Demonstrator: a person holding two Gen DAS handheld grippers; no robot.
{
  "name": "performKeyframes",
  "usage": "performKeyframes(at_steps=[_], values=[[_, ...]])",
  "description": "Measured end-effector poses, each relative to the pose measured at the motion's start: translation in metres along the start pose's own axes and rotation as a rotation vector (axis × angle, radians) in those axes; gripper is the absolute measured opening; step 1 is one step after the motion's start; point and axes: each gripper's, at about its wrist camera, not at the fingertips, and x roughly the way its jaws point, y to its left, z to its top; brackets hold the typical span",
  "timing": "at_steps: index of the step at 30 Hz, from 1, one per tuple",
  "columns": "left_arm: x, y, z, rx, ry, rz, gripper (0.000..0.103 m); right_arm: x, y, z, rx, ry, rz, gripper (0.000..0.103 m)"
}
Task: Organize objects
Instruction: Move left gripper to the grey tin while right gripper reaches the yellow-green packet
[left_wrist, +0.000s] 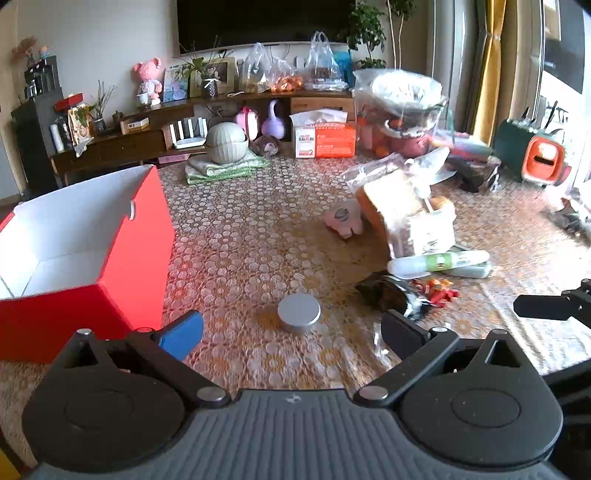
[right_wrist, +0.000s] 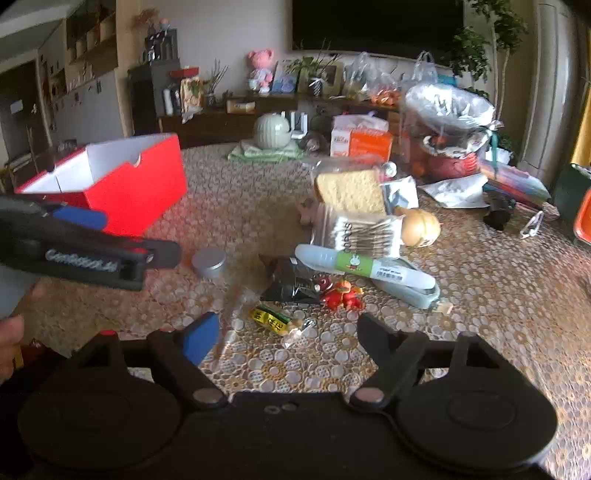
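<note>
On the table, my left gripper (left_wrist: 291, 334) fingers, spread wide and empty, straddle the silver tin (left_wrist: 299, 313), which risks skidding if pinched off-centre.

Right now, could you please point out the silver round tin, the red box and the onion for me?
Silver round tin (left_wrist: 299, 312): left wrist view, flat lid.
Red box (left_wrist: 138, 236): left wrist view, red outer side wall.
Onion (right_wrist: 421, 225): right wrist view, rounded front.

box (left_wrist: 85, 236) left of tin (left_wrist: 299, 312), bottle (left_wrist: 437, 261) right
</note>
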Motion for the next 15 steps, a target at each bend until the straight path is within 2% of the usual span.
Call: performKeyframes(at_steps=[9, 15], values=[[0.055, 0.001, -0.001, 0.032, 0.057, 0.027, 0.102, 0.041, -0.005, -0.001, -0.022, 0.065, 0.013, 0.074], [0.072, -0.001, -0.002, 0.047, 0.072, 0.024, 0.095, 0.058, -0.007, -0.001, -0.018, 0.090, 0.015, 0.068]])
